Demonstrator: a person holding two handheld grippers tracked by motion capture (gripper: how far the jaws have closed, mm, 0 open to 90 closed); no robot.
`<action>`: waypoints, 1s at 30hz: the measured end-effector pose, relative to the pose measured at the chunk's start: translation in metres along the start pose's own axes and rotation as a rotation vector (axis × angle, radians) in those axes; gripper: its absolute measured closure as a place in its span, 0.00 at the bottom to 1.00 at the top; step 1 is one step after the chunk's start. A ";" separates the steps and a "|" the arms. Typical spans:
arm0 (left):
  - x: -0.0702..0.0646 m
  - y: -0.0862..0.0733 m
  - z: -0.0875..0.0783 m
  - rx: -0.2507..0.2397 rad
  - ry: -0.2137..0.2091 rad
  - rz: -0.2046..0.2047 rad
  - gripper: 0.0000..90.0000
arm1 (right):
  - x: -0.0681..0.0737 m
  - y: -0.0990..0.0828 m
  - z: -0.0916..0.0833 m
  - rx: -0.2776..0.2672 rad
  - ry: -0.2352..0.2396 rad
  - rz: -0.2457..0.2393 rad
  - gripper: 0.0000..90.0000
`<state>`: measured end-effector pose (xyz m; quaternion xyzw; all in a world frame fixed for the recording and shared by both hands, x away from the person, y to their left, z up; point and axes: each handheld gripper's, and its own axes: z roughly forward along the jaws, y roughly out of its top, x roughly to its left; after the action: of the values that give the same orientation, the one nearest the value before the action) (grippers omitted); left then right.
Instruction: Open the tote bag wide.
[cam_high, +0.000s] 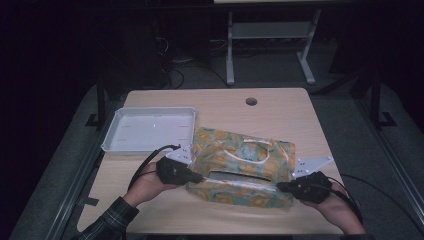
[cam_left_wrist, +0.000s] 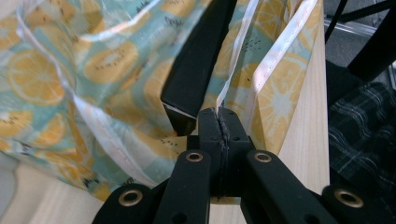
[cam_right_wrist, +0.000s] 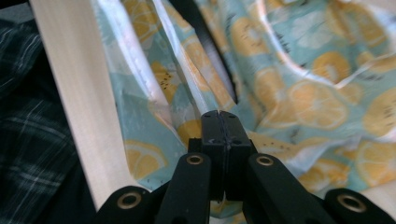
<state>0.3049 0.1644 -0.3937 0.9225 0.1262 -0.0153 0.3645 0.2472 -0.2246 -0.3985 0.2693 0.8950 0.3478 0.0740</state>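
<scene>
Item 1: one fabric bag (cam_high: 242, 167), teal with orange fruit-slice print and pale trim, lying slumped near the front edge of the bench (cam_high: 280, 107), roughly midway between its left and right edges. I counted two pale handles on it, one showing clearly across the top panel.

Item 2: one white tray (cam_high: 148, 130), shallow, toward the back-left corner, nothing in it.

Item 3: two claws. My left claw (cam_high: 199, 176) sat at the bag's left end; in the left gripper view its jaws were pressed together with a thin fold of the pale-trimmed rim (cam_left_wrist: 236, 60) pinched between them. My right claw (cam_high: 284, 187) sat at the bag's right end; in the right gripper view its jaws were likewise fully closed, and they appeared to nip the printed cloth (cam_right_wrist: 154, 116) at the edge, though the pinch itself was hard to make out.

Handling note, my judgement: the bag looked light, limp and thin, prone to sagging and creasing, not fragile. The stitched rim or a handle seemed the firmest place to take hold; smooth panels would likely slip.
</scene>
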 end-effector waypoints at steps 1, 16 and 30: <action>-0.001 -0.001 0.001 0.003 -0.004 -0.002 0.99 | 0.002 -0.002 0.001 0.002 0.007 0.002 0.99; 0.001 -0.008 0.019 0.081 -0.018 0.003 0.99 | 0.005 -0.011 0.019 0.079 0.070 0.019 0.99; 0.007 -0.013 0.033 0.142 0.009 0.018 0.99 | 0.003 -0.014 0.036 0.145 0.084 0.006 0.99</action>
<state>0.3108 0.1527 -0.4276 0.9472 0.1182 -0.0169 0.2975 0.2507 -0.2104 -0.4342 0.2617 0.9194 0.2930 0.0158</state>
